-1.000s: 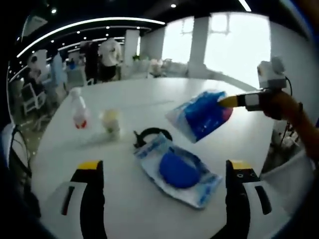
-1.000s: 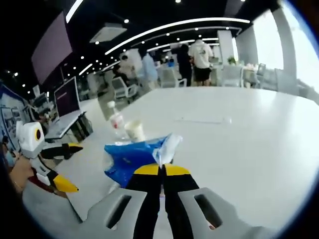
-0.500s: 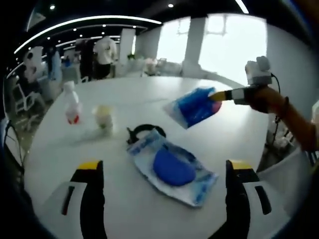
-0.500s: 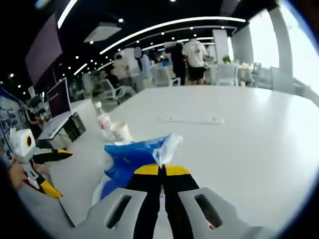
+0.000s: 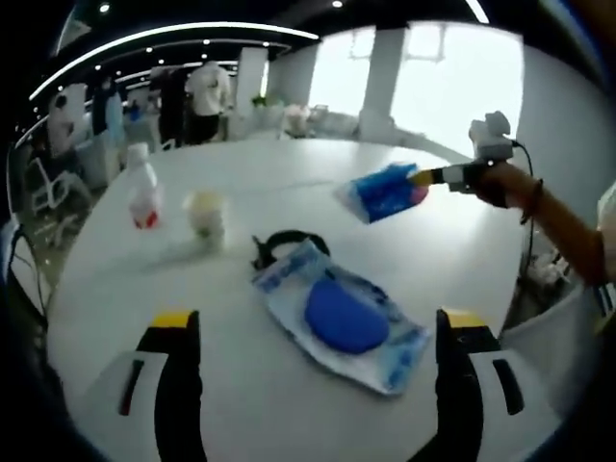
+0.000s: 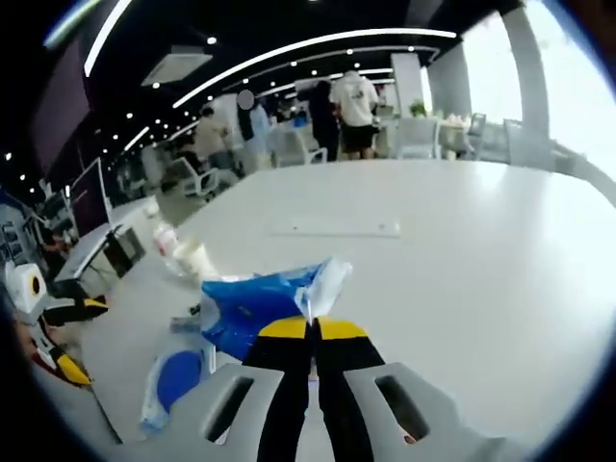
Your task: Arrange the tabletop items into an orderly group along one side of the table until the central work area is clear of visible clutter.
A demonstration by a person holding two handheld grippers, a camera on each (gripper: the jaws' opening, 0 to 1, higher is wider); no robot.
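Right gripper clamped on one corner of a blue plastic pouch, held clear above the white table; same pouch in the upper right of the left gripper view, carried out over the table's far side. Left gripper spread apart and empty, low in frame. Between its jaws, flat on the table, a second blue pouch, a black ring-shaped item just behind it; small bottle and cup at left centre. Likely risk: thin corner pinch slipping, pouch dropping mid-table. Broad bare surface right and beyond; rounded table edge close at lower right.
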